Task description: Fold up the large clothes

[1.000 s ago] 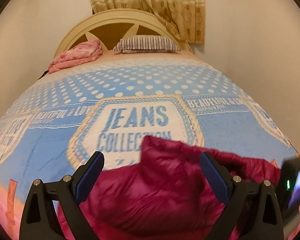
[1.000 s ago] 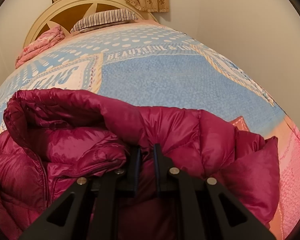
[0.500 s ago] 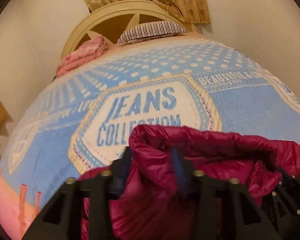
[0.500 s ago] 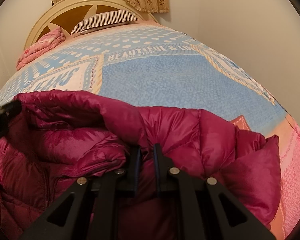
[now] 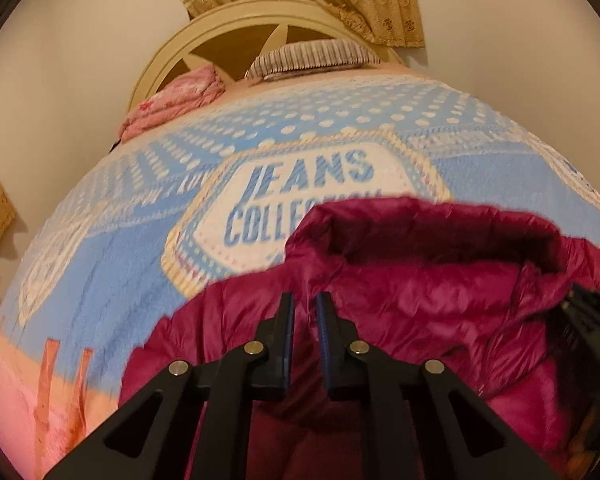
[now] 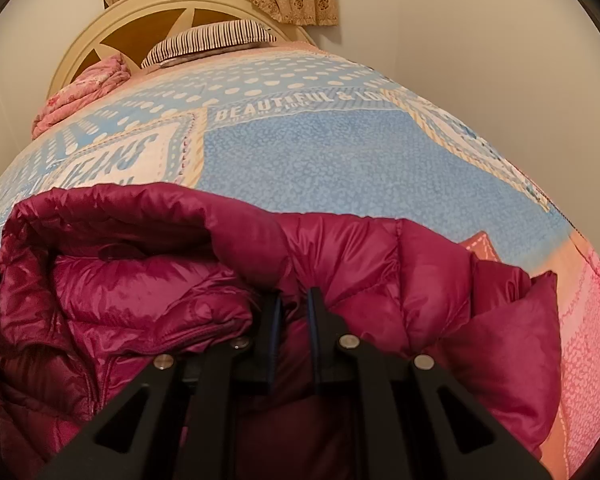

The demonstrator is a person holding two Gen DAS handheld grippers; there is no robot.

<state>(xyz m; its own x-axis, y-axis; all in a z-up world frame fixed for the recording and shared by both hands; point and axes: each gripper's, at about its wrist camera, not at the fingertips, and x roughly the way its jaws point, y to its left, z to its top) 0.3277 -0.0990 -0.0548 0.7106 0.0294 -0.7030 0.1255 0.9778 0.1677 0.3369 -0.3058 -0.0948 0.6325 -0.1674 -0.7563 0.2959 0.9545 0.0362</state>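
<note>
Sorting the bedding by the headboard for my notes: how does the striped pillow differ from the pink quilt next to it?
The pillow has thin dark and light stripes; the quilt is pink with a flowery print. The pillow lies flat and smooth in the middle of the headboard; the quilt is a folded, rumpled bundle off to the left. Both rest at the head of the bed, apart from the jacket.
</note>
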